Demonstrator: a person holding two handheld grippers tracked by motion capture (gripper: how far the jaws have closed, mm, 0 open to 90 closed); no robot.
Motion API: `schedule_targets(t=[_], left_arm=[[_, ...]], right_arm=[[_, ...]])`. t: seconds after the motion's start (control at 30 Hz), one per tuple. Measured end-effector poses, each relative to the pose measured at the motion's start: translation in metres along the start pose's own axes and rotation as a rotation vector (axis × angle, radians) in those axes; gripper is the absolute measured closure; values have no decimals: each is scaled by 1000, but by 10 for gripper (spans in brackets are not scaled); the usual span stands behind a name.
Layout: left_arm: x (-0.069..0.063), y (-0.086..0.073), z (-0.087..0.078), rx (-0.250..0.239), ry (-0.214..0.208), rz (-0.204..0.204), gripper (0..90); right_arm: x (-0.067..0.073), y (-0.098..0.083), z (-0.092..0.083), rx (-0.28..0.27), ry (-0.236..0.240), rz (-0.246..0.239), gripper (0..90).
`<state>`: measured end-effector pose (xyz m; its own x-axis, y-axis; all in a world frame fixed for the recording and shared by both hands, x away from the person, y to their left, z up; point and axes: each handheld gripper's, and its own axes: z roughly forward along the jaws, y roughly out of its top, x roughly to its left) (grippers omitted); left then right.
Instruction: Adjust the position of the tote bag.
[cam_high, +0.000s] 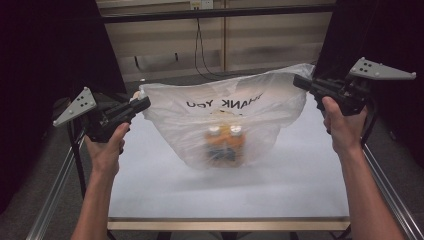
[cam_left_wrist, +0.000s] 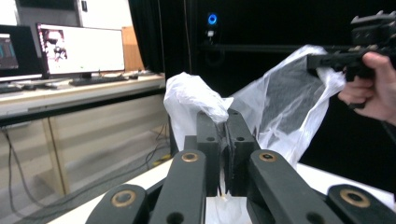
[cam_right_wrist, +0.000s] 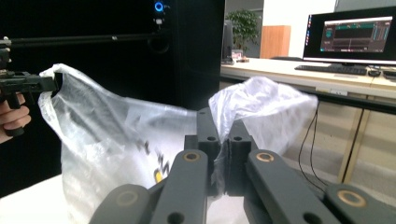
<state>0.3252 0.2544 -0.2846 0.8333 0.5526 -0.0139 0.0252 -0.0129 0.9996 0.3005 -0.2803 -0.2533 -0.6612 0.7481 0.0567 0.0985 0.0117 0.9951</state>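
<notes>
high view shows a thin white plastic bag (cam_high: 200, 120) held up over the white worktop (cam_high: 225, 190), near its far middle. the bag has dark letters on it that read backwards from here. the bottom of the bag rests on the worktop, and the top is stretched wide between two corners.

the left hand-held gripper (cam_high: 142, 104) is at the left of the bag. its jaws are pressed together and pinch the left top corner of the bag. in the left gripper view the two black jaws stand close side by side with a bunch of white plastic (cam_left_wrist: 194, 95) squeezed between them.

the right hand-held gripper (cam_high: 300, 82) is at the right of the bag, a bit farther away and higher up. its jaws are pressed together too and pinch the right top corner. in the right gripper view a puff of white plastic (cam_right_wrist: 261, 100) sticks up from between the tight jaws.

inside the bag, low down in the middle, sits an orange pack of small bottles (cam_high: 225, 142) with white caps. it is blurry through the plastic. it rests on the bottom of the bag, well below both corners.

a left hand (cam_high: 106, 147) and a right hand (cam_high: 342, 125) hold the grippers from the near side.
</notes>
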Motion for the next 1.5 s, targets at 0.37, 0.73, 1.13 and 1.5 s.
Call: schedule_targets(t=[0.37,0.73,1.13,1.5], left_arm=[[8,-25,-1,108,38,-35,871],[20,-47,-4,244,39,-46,871],[32,-84,15,373,17,-90,871],[39,-108,30,491,10,-87,871]], right_arm=[[-5,-34,-2,49,-7,53,879],[-11,-73,-13,124,-46,118,880],[-25,-115,-8,211,-65,185,879],[-34,-142,10,303,-81,211,876]])
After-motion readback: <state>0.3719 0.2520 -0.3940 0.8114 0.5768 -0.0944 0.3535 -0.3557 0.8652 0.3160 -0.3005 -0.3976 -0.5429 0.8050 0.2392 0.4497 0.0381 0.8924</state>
